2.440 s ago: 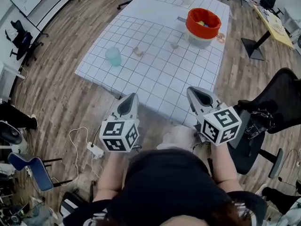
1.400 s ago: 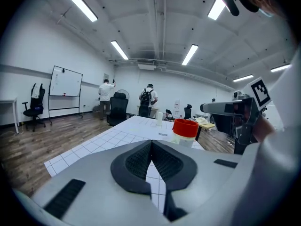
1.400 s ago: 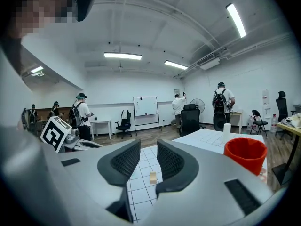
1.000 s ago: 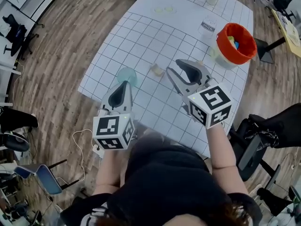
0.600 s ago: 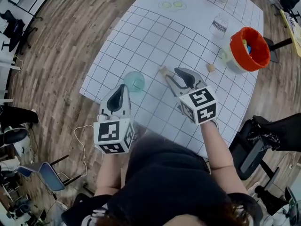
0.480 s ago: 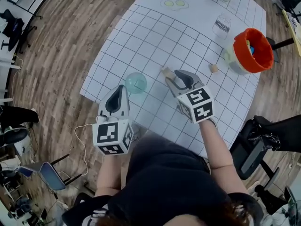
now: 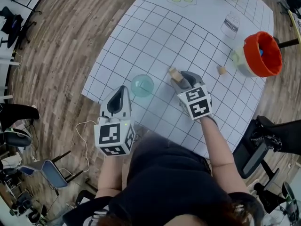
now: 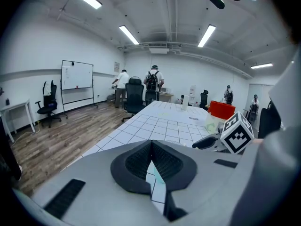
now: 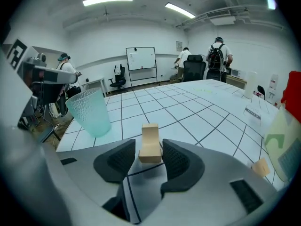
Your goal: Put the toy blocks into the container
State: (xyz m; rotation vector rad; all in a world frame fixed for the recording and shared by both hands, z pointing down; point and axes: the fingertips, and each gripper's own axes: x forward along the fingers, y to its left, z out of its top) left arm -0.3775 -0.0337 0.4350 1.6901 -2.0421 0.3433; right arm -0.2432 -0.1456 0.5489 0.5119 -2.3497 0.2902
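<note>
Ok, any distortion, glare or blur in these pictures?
Head view: evenly lit, sharp, fisheye bows the table grid. Left gripper view: black corners, bright ceiling lights. Right gripper view: block sharp, red container cut off at the edge.

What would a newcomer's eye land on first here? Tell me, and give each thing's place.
The right claw is low over the gridded table. Its jaws have just been opening wide, and a tan toy block stands upright between them, not gripped. In the head view a teal cup stands just left of it, and the bright red container sits near the table's right edge.
</note>
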